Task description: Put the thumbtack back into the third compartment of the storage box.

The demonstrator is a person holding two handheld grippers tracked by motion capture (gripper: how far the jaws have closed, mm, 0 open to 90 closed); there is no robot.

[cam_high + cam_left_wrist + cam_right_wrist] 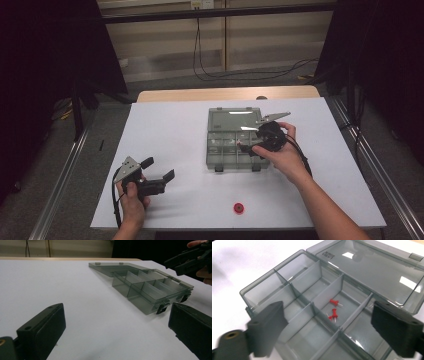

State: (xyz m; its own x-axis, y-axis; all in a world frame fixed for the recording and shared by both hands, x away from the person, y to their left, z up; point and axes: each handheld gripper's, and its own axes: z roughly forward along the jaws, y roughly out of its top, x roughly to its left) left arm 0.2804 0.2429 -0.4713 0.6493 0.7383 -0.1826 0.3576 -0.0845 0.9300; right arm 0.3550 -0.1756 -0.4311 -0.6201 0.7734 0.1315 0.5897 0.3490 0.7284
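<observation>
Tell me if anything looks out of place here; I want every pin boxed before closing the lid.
One thing stands out: a small red object lies alone on the white table near its front edge, apart from the open organizer box. Three red push pins already sit in one compartment.

1. The organiser box (234, 145) is see-through smoky grey, dividers and open lid alike.
2. The pushpins (333, 312) inside it are red.
3. The tabletop (170, 130) is plain white, with a light wooden edge at the far side.
4. A small round object (239, 207) near the front edge is red.
5. Both grippers' jaws are matt black.
</observation>
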